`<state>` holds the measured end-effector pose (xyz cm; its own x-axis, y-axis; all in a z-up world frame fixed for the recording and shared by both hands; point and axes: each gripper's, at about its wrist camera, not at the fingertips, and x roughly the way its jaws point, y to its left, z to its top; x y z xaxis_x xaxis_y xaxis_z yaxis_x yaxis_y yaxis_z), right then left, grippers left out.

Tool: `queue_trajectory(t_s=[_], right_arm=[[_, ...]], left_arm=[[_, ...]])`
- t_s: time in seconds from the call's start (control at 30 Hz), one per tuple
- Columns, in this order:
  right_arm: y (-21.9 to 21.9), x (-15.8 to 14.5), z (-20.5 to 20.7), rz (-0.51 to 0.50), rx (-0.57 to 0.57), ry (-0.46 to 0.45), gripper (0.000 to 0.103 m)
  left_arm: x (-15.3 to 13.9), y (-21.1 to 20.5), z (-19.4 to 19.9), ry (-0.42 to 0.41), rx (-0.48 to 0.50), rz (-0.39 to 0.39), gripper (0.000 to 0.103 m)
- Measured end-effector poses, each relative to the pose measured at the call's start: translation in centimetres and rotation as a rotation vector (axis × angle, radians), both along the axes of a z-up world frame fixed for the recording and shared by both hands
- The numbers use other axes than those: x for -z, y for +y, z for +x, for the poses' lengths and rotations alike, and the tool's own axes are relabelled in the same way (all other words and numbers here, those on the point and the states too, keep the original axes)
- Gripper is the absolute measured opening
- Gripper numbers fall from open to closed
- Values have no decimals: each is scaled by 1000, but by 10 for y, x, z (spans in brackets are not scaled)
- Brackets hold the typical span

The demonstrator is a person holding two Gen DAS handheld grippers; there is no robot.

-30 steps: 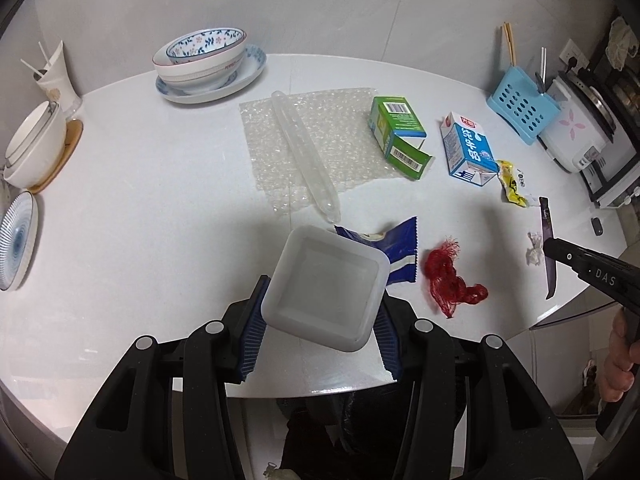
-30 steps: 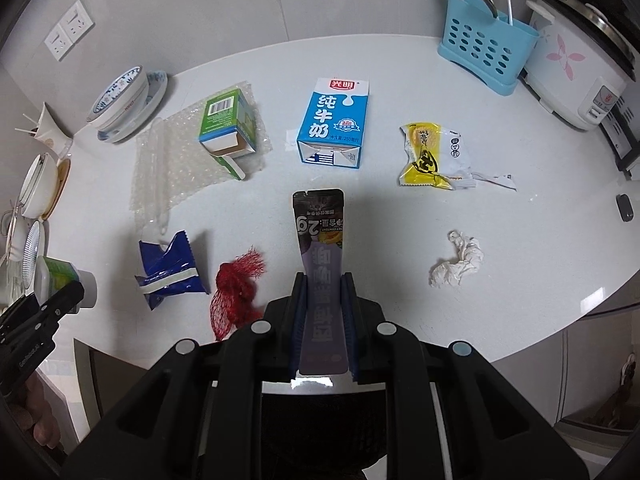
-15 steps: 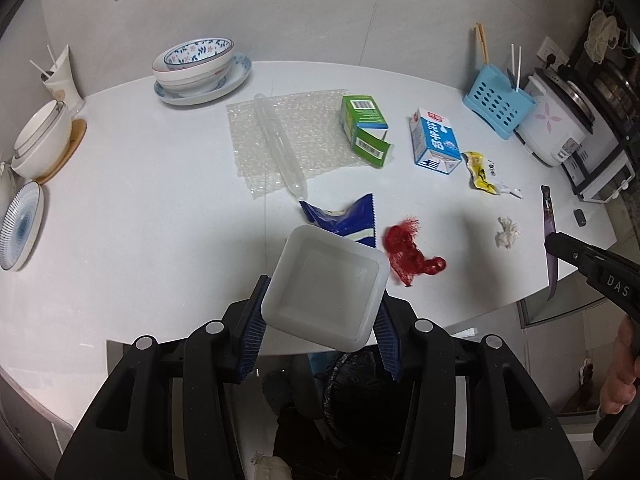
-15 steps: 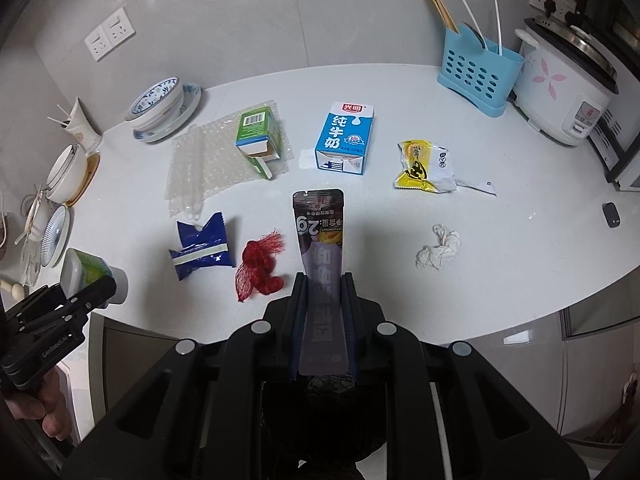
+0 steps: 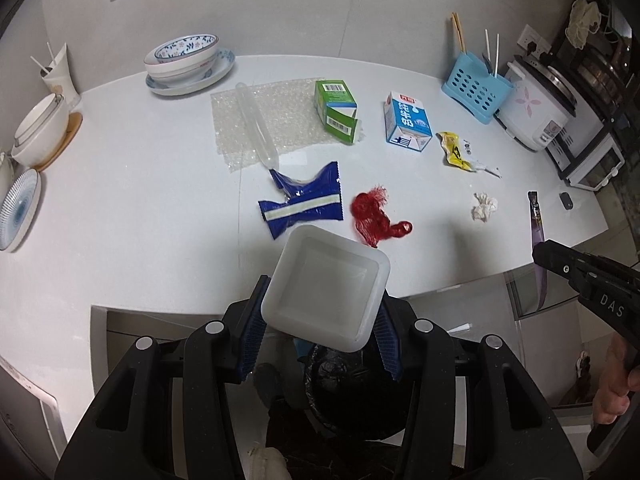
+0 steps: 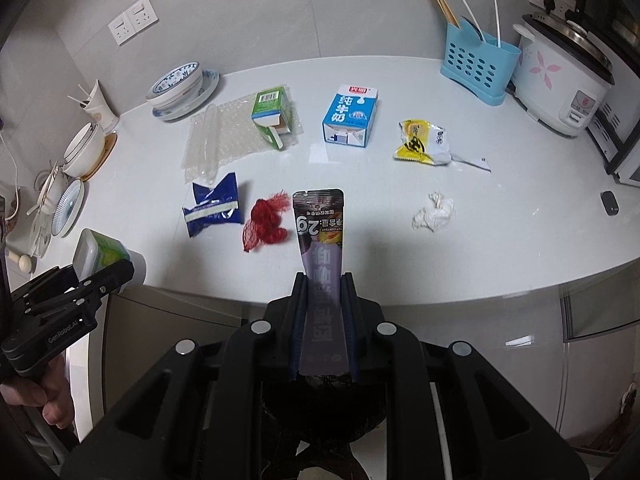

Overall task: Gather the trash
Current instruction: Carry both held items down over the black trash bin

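Note:
My left gripper is shut on a white square plastic tub, held just off the table's front edge. My right gripper is shut on a purple sachet that sticks up between its pads. A black-lined bin sits on the floor below both grippers. On the white table lie a blue wrapper, a red net, a crumpled tissue, a yellow wrapper, a blue milk carton, a green carton and bubble wrap.
Stacked bowls and plates stand at the back left, more bowls at the left edge. A blue utensil caddy and a rice cooker stand at the back right. A small black object lies near the right edge.
Both grippers have drawn back from the table past its front edge, still holding the tub and the sachet. The bin has come into view beneath them.

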<state>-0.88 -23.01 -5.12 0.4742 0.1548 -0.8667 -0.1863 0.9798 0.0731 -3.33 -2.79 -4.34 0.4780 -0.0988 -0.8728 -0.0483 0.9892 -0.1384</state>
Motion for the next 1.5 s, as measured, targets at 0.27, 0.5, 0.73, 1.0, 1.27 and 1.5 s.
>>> queue_trajectory(t_s=[0.27, 0.5, 0.73, 1.0, 1.27, 1.5], right_arm=[[-12, 17, -24, 3, -16, 22, 16], [-26, 39, -46, -12, -30, 43, 16], [-41, 67, -64, -18, -39, 73, 16], [-52, 93, -82, -15, -66, 72, 16], [-60, 132, -89, -34, -75, 116, 16], [-70, 164, -86, -36, -63, 157, 16]], left_arm=[[17, -15, -19, 21, 3, -4, 47], [36, -31, -36, 36, 12, -8, 47], [58, -48, -50, 50, 25, -9, 47], [92, -70, -65, 68, 48, -16, 47], [125, -91, -70, 80, 76, 19, 47], [151, -104, -67, 95, 110, 35, 47]])
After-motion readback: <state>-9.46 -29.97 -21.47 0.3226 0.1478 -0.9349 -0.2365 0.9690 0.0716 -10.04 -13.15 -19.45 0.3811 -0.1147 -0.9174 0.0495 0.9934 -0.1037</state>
